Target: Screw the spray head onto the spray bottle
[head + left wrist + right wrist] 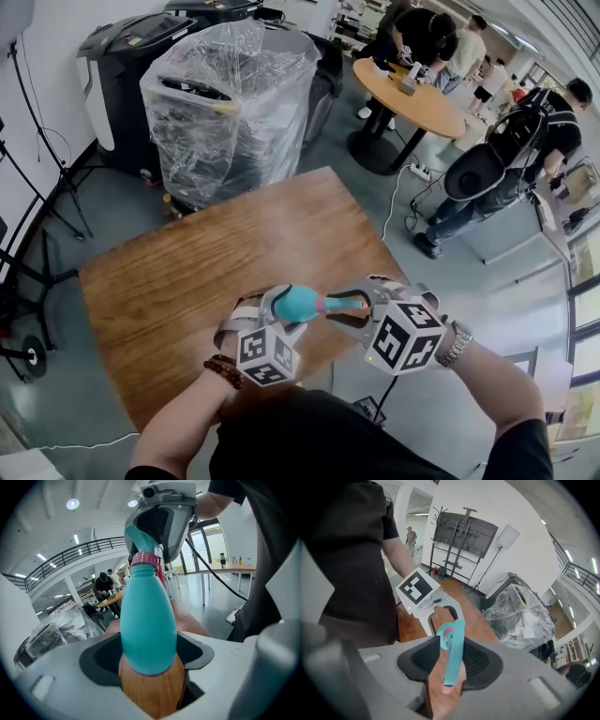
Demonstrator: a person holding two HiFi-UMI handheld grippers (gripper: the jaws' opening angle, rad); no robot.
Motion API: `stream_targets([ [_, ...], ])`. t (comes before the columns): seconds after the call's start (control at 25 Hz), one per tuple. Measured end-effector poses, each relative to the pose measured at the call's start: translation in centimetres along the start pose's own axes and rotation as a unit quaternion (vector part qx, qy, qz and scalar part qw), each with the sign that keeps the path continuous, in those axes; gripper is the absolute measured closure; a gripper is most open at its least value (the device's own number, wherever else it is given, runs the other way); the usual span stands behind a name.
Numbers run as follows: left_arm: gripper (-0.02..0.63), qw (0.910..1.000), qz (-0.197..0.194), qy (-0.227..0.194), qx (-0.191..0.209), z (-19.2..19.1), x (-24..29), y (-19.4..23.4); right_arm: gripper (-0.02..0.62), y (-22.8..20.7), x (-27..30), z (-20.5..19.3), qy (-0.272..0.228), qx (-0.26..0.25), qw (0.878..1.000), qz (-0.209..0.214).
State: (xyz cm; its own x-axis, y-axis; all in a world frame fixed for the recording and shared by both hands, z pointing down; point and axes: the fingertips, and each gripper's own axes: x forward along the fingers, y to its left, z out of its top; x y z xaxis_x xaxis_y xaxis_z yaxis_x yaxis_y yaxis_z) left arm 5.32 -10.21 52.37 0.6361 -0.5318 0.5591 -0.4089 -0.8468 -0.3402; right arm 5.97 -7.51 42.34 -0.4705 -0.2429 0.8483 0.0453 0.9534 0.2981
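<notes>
closest to the person, both tools are up in the air over the near edge of the wooden table (187, 272), facing each other. the left gripper (281, 307) has its jaws spread wide around the fat teal belly of the spray bottle (147, 620) and clamped on it. the bottle lies roughly level, neck pointing right. that looks deliberate: the widest part gives the pads the most to bite on, so the bottle should not spin when the top is turned.

just right of it, the right gripper (362, 306) comes in from the opposite side. its jaws are drawn in narrow around the spray head (452, 653), and the pads seem to be against its sides (a sliver of wood shows past one edge, so i would not swear how hard they press). the head sits on the neck, with the pink collar (145, 558) meeting the bottle's shoulder. i cannot tell how far the thread has run. lining the two tools up on one axis lets a roll of the right wrist do the screwing.

nothing rests on the table under them. beyond its far edge stands a plastic-wrapped machine (230, 94), and farther right people gather at a round table (412, 98), well clear of this work.
</notes>
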Motion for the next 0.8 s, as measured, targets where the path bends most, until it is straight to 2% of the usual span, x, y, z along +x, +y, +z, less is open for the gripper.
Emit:
stream_targets([
  [0.04,0.224,1.0000,-0.001,0.003,0.004,-0.1,0.0,-0.2,0.487,0.1,0.1,0.0,-0.001,0.000,1.000,0.003],
  [0.2,0.224,0.9995,-0.003,0.027,0.016,-0.7,0.2,-0.4,0.494,0.4,0.4,-0.2,0.010,-0.017,1.000,0.003],
  [0.32,0.224,0.9985,-0.005,0.049,0.026,-1.0,0.3,-0.5,0.497,0.7,0.6,-0.6,0.045,-0.075,0.996,-0.011],
  [0.4,0.224,0.9975,-0.009,0.062,0.031,-1.2,0.4,-0.7,0.499,1.0,0.9,-0.8,0.072,-0.130,0.989,-0.023],
  [0.52,0.225,0.9964,-0.018,0.072,0.041,-1.1,0.5,-1.1,0.500,1.4,1.1,-1.2,0.106,-0.216,0.970,-0.033],
  [0.6,0.225,0.9953,-0.027,0.076,0.052,-1.1,0.4,-1.4,0.500,1.7,0.9,-1.2,0.118,-0.280,0.952,-0.033],
  [0.72,0.227,0.9940,-0.051,0.075,0.061,-1.0,0.3,-2.3,0.499,2.1,0.6,-0.3,0.109,-0.368,0.922,-0.044],
  [0.8,0.229,0.9939,-0.058,0.069,0.064,-0.9,0.2,-2.6,0.499,2.6,0.5,-0.1,0.100,-0.398,0.911,-0.038],
])
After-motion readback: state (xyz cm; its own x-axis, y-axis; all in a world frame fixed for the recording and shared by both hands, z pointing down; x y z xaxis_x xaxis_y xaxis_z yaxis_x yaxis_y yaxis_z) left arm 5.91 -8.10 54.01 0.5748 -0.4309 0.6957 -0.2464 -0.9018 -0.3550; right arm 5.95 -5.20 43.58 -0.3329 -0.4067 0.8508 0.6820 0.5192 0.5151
